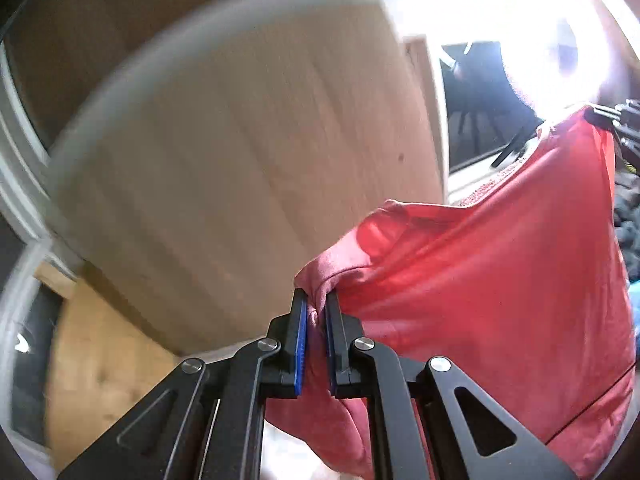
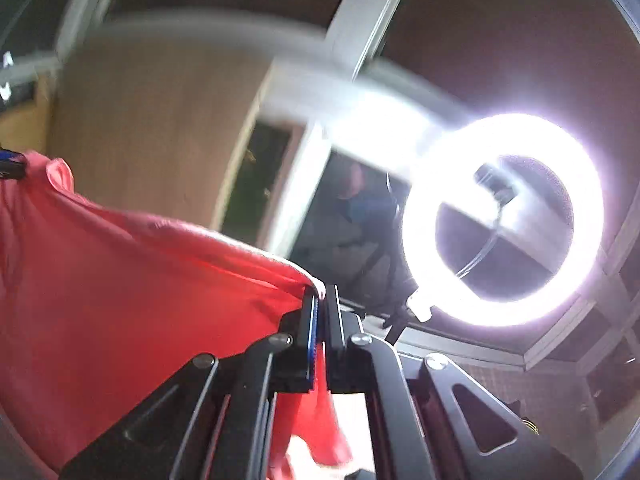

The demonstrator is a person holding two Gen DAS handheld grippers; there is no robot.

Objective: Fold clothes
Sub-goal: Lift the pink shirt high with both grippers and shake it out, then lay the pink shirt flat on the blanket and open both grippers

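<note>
Behind the cloth: wooden wardrobe [image 1: 240, 160], lit ring light [image 2: 504, 220]. Left gripper [image 1: 316, 304] and right gripper [image 2: 320, 300] each clamped on red garment [image 1: 500, 280], stretched between.

No text, label, brand, number or sign can be read in either view. Both wrist views are smeared by motion blur, and the glare of the ring light [image 2: 504, 220] washes out what lies around it. The red garment [image 1: 500, 280] shows plain fabric with no print or tag, and the wooden cabinet door [image 1: 248, 168] bears no marking.
</note>
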